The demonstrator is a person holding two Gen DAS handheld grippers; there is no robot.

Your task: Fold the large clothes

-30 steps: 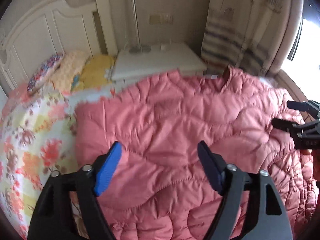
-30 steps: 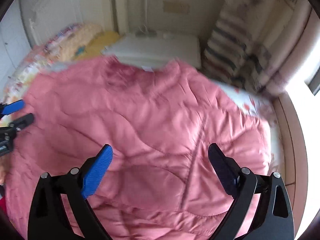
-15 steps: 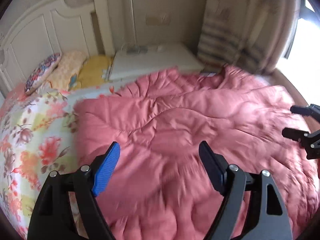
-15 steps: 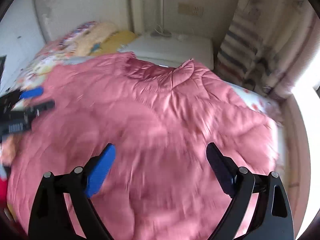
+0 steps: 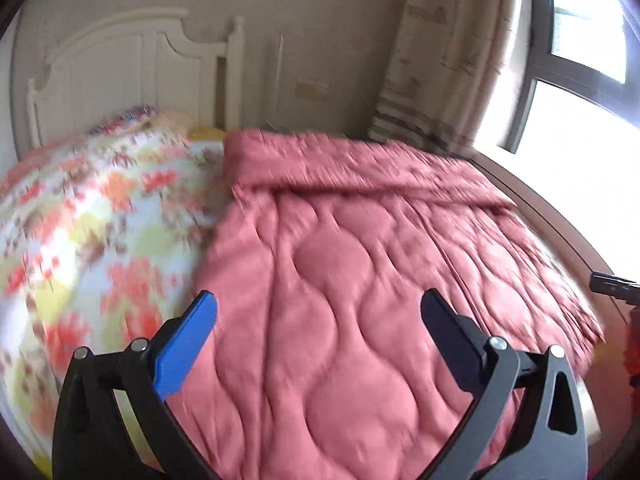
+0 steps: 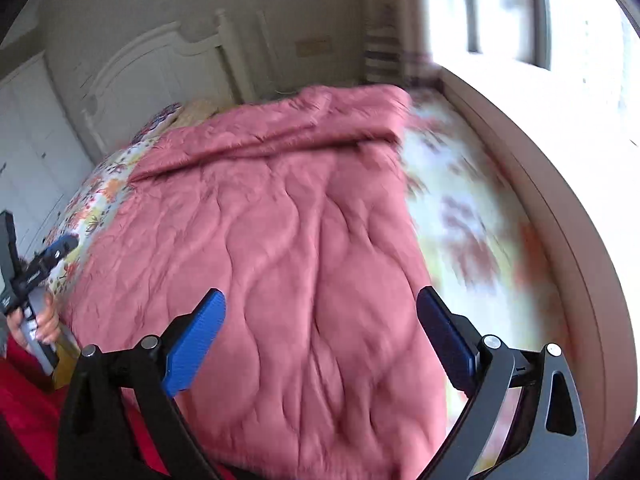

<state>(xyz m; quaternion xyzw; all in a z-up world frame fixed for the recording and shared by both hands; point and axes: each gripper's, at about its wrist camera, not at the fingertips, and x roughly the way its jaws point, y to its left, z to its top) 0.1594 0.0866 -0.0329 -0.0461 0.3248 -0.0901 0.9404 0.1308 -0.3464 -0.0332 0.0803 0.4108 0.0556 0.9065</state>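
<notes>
1. The left gripper (image 5: 318,316) stands spread wide with nothing between its pads; its jaws have just been opening. It hovers over the near part of the pink quilted garment (image 5: 360,272).
2. The right gripper (image 6: 320,314) is likewise spread and empty above the same garment (image 6: 280,240).
3. In the right wrist view the left gripper shows at nine o'clock, gripped by a hand (image 6: 42,322), beside the garment's edge.
4. The garment lies flat on the floral bedspread (image 5: 92,220), its far end towards twelve o'clock doubled over into a thick band (image 5: 340,168).
5. Judgement: one fold appears made and released. Further folds are likely still due, since the garment covers much of the bed.
6. Motion blur limits detail at the bedspread margins.
</notes>
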